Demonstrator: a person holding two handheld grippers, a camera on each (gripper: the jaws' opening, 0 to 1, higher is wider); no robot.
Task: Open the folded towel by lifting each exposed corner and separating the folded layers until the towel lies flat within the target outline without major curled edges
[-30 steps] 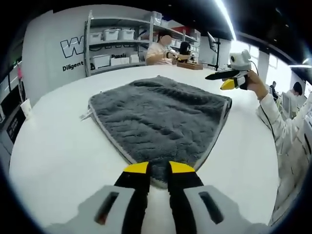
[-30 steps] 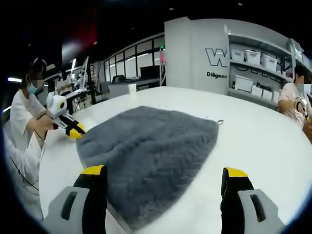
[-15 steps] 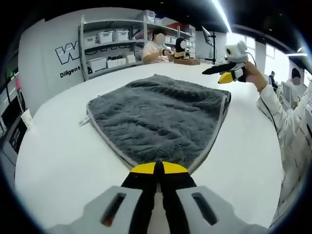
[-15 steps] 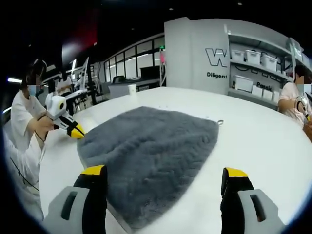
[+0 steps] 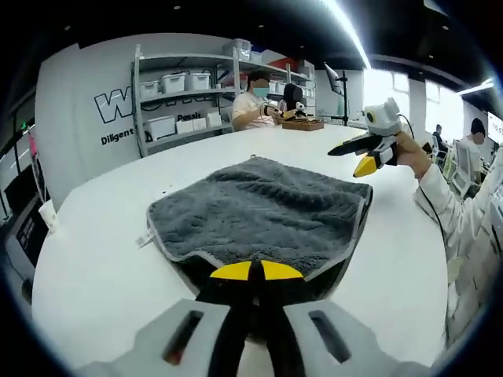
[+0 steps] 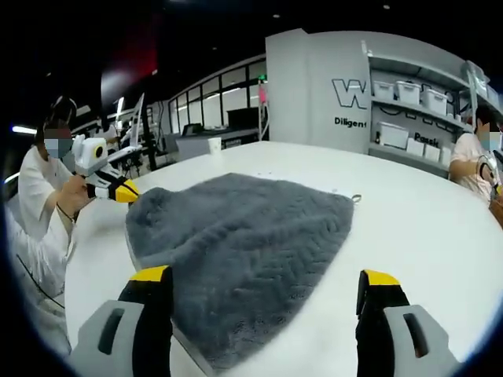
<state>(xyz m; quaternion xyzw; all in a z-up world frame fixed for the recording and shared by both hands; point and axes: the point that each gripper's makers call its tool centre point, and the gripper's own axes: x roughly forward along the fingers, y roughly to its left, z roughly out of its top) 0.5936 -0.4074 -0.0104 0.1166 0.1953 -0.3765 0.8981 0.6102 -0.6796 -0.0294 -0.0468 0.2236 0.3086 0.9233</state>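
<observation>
The grey towel (image 5: 263, 216) lay folded on the white table (image 5: 94, 259). The left gripper (image 5: 251, 272) was pressed together on the near corner at 6 o'clock, top layer raised. The right gripper (image 6: 263, 292) was spread, holding nothing, above the opposite edge. Judgement: the corner should be lifted slowly, and only the upper layer drawn back toward 12 o'clock.

The towel (image 5: 263, 216) is seen as thick grey cloth with a deep, fluffy pile and a paler stitched hem along its edges. The tabletop (image 5: 102, 259) is shown as smooth, white and faintly glossy. The left gripper (image 5: 253, 271) is made of matt black and light grey plastic, with yellow tips; the right gripper (image 6: 267, 287) is finished alike.
</observation>
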